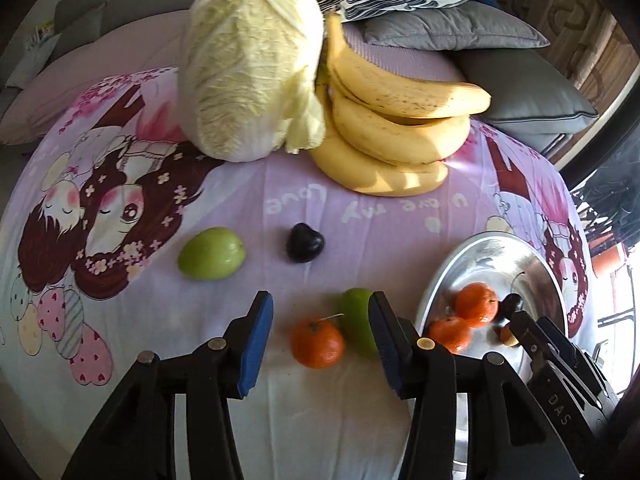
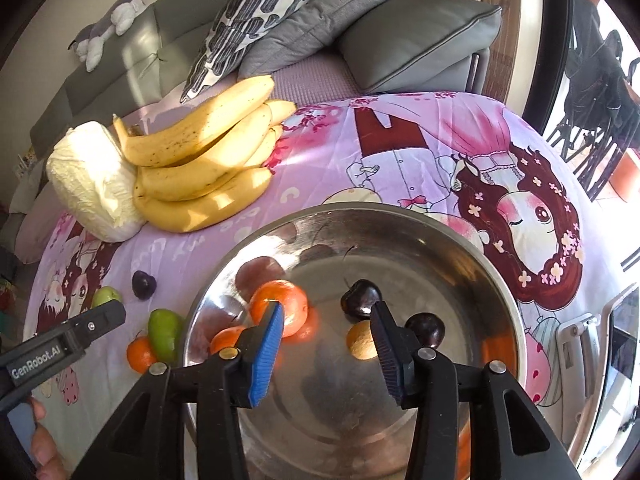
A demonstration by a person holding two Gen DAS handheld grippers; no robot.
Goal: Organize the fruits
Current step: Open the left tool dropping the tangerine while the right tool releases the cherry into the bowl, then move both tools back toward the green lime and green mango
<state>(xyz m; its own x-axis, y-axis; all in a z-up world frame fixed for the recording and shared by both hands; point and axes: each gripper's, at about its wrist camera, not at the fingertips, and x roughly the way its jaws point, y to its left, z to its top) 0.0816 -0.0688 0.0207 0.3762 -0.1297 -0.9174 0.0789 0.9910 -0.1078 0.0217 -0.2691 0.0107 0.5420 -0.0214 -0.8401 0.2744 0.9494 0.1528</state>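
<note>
While two tangerines [image 2: 285, 307], two dark plums [image 2: 360, 298] & a small tan fruit [image 2: 361, 340] sit in the steel bowl [image 2: 460, 256], the right hand-held gripper [image 2: 326, 340] hangs over it, jaws apart, empty. One tangerine [image 1: 317, 343] and a green fruit [image 1: 357, 320] touch just left of the bowl – left hand-held gripper [image 1: 320, 340] above them, jaws apart w/ nothing held. Bananas [image 1: 396, 128] & cabbage [image 1: 252, 68] lie at the far side of the cartoon-print sheet [image 1: 360, 216].
</note>
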